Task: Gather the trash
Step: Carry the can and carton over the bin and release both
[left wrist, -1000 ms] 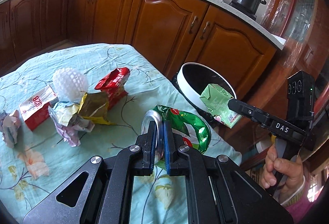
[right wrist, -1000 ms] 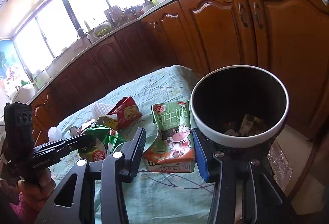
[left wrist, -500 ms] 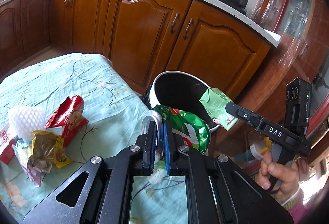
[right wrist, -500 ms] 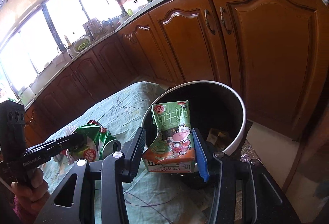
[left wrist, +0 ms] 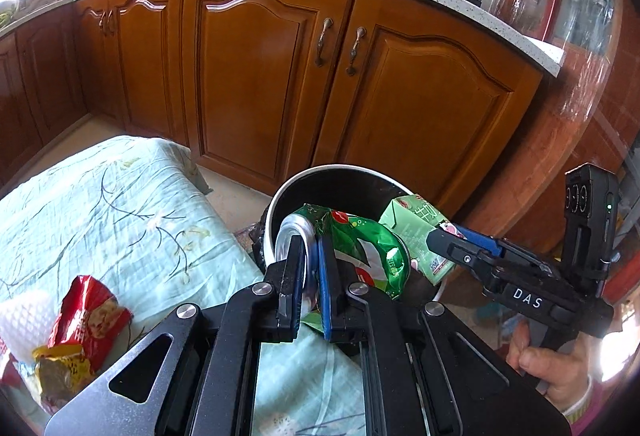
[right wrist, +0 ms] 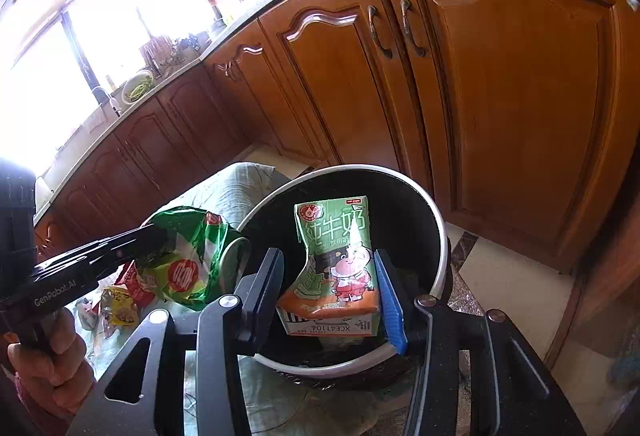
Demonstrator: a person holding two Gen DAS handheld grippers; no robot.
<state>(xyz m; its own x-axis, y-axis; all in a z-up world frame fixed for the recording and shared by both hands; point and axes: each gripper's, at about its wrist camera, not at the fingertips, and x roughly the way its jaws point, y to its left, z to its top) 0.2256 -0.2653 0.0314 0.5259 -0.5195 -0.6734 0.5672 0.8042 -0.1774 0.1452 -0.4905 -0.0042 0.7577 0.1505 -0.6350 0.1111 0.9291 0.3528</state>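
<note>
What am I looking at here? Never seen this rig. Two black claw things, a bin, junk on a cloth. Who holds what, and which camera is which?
No robot: a person holds a hand-grip gripper in each hand, with a fisheye camera on each looking along its two fingers.

The left wrist view shows the left gripper at the bottom, shut on a crushed green can. The right gripper and the hand holding it show at the right of that view.

In the right wrist view, the right gripper grips a green milk carton over the open trash bin.

Both items are at the bin's mouth, not yet dropped. On the table's floral cloth lie a red snack wrapper, a yellowish wrapper and white foam netting.
</note>
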